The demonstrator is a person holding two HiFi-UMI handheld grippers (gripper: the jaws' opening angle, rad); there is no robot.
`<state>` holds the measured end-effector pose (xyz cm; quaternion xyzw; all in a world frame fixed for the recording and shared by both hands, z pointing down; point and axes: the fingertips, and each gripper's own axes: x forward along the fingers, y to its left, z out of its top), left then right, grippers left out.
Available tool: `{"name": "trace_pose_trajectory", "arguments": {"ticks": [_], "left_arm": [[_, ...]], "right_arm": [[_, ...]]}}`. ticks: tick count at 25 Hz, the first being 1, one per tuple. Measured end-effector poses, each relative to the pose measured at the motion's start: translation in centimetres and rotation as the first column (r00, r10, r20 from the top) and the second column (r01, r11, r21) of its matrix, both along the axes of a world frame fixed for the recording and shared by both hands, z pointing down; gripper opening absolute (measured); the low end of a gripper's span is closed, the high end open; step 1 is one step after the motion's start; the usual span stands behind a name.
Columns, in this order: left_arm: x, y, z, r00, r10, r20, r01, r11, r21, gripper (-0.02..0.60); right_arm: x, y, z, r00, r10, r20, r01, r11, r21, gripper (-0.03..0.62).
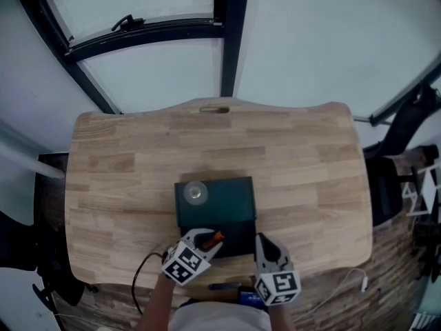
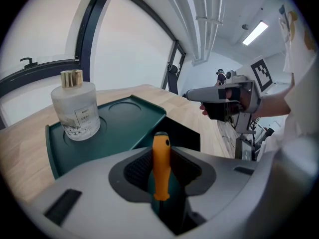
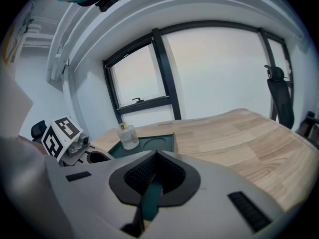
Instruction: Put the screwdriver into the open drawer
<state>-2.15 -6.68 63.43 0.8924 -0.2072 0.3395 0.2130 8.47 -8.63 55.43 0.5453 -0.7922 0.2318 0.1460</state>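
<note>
Orange-handled screwdriver (image 2: pixel 160 166) sits clamped in the left tool (image 1: pixel 204 241), at the front left of the open drawer (image 1: pixel 236 237). Only the handle shows; the shaft is lost below the jaws. The drawer's inside is too dark to read. The right tool (image 1: pixel 264 245) is closed on the drawer's green edge. Behind, the green box (image 1: pixel 227 197) carries a clear bottle (image 2: pixel 76 108). Pale wooden tabletop (image 1: pixel 303 171), dark-framed window (image 1: pixel 158 29) beyond, and a chair (image 3: pixel 276 93) cut off at the right.
</note>
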Motion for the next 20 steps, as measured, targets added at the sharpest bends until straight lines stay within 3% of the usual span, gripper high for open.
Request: {"name": "trace_pose_trajectory", "arguments": {"ticks": [20], "left_arm": [[1.7,1.1,2.5,0.990,0.111,0.086,-0.105,0.992,-0.071,0.112]], "right_arm": [[0.8,-0.4,1.4,1.000,0.005,0.006,-0.005,0.999,-0.031,-0.003]]}}
